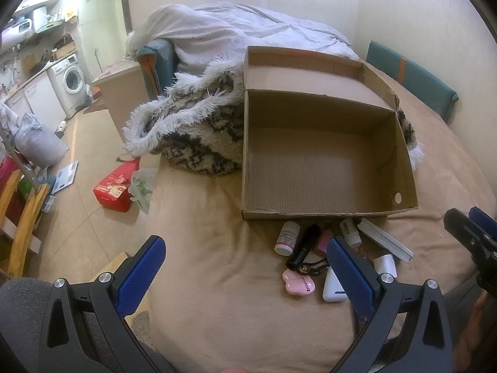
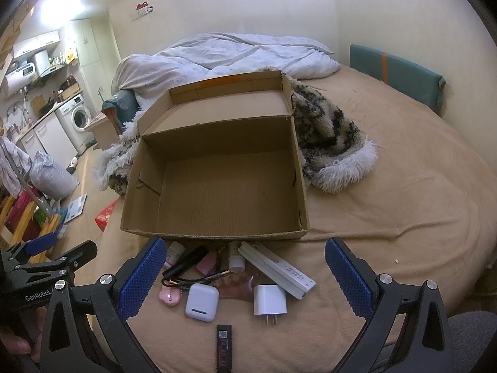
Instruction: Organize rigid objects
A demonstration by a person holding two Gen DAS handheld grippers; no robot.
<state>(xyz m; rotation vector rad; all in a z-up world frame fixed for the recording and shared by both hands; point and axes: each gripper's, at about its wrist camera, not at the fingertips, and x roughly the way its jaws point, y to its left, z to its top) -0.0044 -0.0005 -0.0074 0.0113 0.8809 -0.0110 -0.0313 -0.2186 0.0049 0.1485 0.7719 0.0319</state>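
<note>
An empty open cardboard box [image 2: 217, 192] [image 1: 313, 168] sits on the tan bed. In front of it lies a cluster of small items: a white earbud case [image 2: 202, 301], a white charger plug [image 2: 269, 301], a long white bar [image 2: 276, 267], a black stick [image 2: 224, 348], a black cylinder [image 2: 186, 261] [image 1: 303, 247], a pink charm [image 2: 169, 297] [image 1: 298, 284] and a small white bottle [image 1: 287, 237]. My right gripper [image 2: 245, 267] is open above the cluster, holding nothing. My left gripper [image 1: 245, 267] is open, left of the items, empty.
A furry black-and-white blanket [image 2: 329, 143] lies behind and beside the box, with a rumpled white duvet [image 2: 223, 52] further back. A teal cushion [image 2: 394, 71] leans on the wall at right. The floor at left holds a red box [image 1: 115, 189] and bags.
</note>
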